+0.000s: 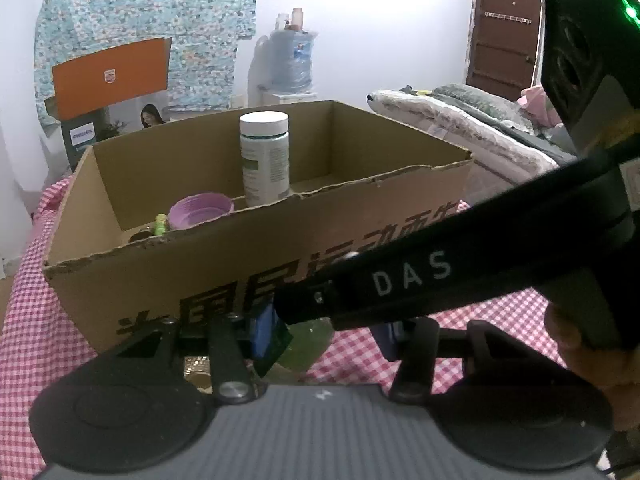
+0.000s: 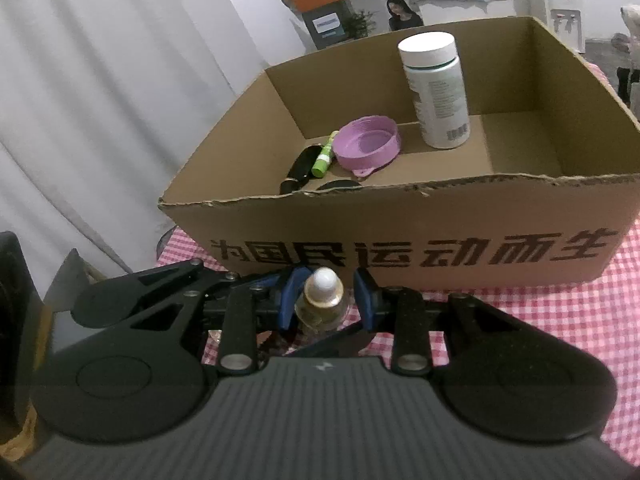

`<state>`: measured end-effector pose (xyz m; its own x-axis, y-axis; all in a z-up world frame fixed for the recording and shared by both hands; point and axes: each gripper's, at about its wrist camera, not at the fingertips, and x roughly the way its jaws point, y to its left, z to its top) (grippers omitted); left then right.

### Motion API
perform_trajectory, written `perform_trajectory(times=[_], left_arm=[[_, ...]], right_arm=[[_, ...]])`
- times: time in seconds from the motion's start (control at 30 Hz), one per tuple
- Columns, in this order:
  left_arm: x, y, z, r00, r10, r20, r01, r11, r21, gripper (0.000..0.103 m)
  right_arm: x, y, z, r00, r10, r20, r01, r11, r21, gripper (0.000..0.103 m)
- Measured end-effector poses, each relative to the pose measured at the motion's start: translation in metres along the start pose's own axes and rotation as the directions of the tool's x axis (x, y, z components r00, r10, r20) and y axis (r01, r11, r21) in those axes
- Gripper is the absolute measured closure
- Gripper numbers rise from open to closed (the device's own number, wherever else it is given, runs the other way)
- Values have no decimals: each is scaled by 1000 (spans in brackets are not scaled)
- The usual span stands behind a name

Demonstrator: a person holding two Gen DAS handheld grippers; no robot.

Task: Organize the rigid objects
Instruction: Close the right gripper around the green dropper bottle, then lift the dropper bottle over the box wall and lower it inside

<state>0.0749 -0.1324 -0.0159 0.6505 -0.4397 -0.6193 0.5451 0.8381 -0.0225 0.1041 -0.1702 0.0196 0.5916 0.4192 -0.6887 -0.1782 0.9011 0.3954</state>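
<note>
An open cardboard box (image 2: 400, 220) stands on the checked tablecloth; it also shows in the left wrist view (image 1: 200, 264). Inside stand a white bottle (image 2: 438, 92), a purple lid (image 2: 366, 144), a small green tube (image 2: 325, 156) and a black case (image 2: 299, 168). My right gripper (image 2: 326, 300) sits just in front of the box, its blue pads around a small clear bottle with a white cap (image 2: 323, 300). My left gripper (image 1: 324, 336) is open low in front of the box, with a greenish bottle (image 1: 308, 344) between its fingers; the right gripper's body (image 1: 440, 276) crosses over it.
A red-and-white checked cloth (image 2: 592, 320) covers the table. White curtains (image 2: 100, 100) hang at the left. An orange box (image 1: 112, 76), a water dispenser (image 1: 290, 60), a bed with folded bedding (image 1: 460, 120) and a brown door (image 1: 504, 28) lie beyond.
</note>
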Motion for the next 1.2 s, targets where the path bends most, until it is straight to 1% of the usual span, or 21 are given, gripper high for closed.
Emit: perform_trajectory(times=[0.07, 0.13, 0.3, 0.5, 0.67, 0.73, 0.87, 0.93, 1.03, 1.07, 1.2], left_arm=[[2, -2, -2, 1000, -8, -9, 8, 1000, -6, 52], [3, -5, -4, 1000, -2, -11, 2, 1000, 1, 52], [4, -9, -6, 1000, 28, -12, -28, 1000, 10, 53], [8, -12, -7, 996, 86, -21, -85, 995, 49, 59], [7, -8, -7, 995, 100, -16, -100, 994, 43, 60], [7, -5, -7, 995, 94, -15, -94, 995, 22, 60], [8, -2, -6, 998, 58, -16, -59, 998, -22, 61], [12, -4, -6, 999, 26, -26, -27, 999, -42, 65], [18, -9, -7, 998, -52, -33, 49, 995, -83, 67], [19, -12, -7, 998, -64, -28, 62, 994, -85, 68], [22, -23, -9, 997, -71, -15, 70, 996, -57, 67]], right_arm=[[0, -2, -1, 1000, -4, -6, 4, 1000, 3, 73], [0, -5, -4, 1000, -10, -11, 10, 1000, 7, 73], [3, -7, -6, 1000, 2, -10, -2, 1000, 20, 73], [6, -7, -5, 1000, 7, -7, -7, 1000, 21, 73], [9, -5, -4, 1000, 15, -2, -15, 1000, 22, 73], [9, -3, -2, 1000, 15, 1, -15, 1000, 16, 74], [4, -2, -1, 1000, 6, 6, -6, 1000, 1, 75], [0, -3, 1, 1000, 0, 8, 0, 1000, -3, 76], [-6, -4, 1, 1000, -26, 7, 26, 999, -19, 78], [-7, -5, 0, 1000, -28, 6, 28, 999, -18, 79], [-12, -12, -1, 999, -49, 3, 49, 999, -9, 79]])
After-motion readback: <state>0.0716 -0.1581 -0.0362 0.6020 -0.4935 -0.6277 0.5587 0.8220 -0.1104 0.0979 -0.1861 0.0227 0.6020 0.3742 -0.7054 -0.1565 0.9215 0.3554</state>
